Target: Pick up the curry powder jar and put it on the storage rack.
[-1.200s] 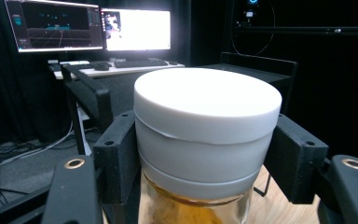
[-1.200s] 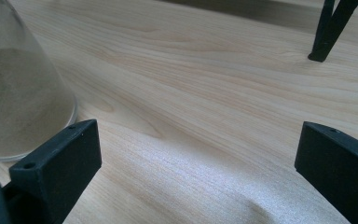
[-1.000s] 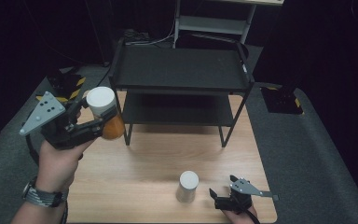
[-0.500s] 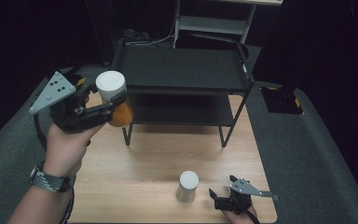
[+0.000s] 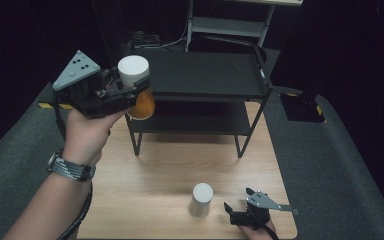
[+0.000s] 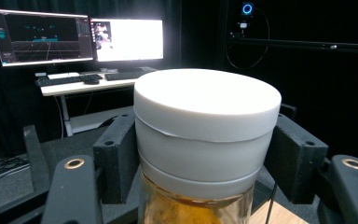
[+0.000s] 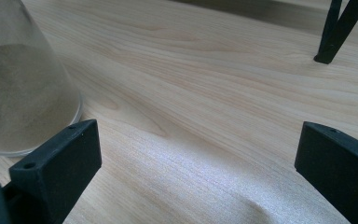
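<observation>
Lifting the orange-filled jar [image 5: 136, 85] toward the black shelf [image 5: 205, 75].
Our left gripper [image 5: 125, 92] clamps it upright below its lid, upper left; our right gripper [image 5: 237, 216] rests open, lower right, beside the second jar [image 5: 201, 199].

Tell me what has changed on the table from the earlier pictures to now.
The left tongs, shut on the orange jar with the white lid, rose and moved forward toward the black shelf. Nothing was taken or let go. The right tongs stayed open by the second jar on the table.
</observation>
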A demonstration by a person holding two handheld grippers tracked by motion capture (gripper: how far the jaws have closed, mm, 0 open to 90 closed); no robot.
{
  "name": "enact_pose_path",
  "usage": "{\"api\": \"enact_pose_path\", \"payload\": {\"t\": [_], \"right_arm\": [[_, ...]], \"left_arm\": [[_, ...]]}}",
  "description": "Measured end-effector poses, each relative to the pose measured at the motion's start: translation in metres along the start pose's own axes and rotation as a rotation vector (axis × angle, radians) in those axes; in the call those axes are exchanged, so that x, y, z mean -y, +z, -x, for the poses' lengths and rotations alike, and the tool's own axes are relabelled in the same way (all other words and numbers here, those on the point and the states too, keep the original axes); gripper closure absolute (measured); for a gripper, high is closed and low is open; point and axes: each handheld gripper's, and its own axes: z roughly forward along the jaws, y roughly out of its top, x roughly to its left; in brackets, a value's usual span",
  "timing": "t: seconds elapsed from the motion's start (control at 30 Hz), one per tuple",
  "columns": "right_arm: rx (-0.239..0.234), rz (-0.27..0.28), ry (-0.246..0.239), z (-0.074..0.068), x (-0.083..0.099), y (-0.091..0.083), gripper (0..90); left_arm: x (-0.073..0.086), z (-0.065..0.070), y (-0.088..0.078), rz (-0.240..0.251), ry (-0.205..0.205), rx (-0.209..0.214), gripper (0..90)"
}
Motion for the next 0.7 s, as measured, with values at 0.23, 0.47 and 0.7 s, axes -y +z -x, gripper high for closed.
{"api": "enact_pose_path", "payload": {"t": [0.23,0.47,0.7], "right_arm": [[-0.001,0.000,-0.005,0.000,0.000,0.000,0.0],[-0.003,0.001,-0.002,0.000,0.000,0.000,0.0],[-0.005,0.002,-0.002,0.001,0.000,0.000,0.0]], "left_arm": [[-0.009,-0.003,0.015,-0.009,-0.020,-0.006,33.5],[-0.021,-0.005,0.030,-0.004,-0.019,-0.021,33.6],[-0.029,-0.003,0.046,0.011,0.005,-0.034,33.5]]}}
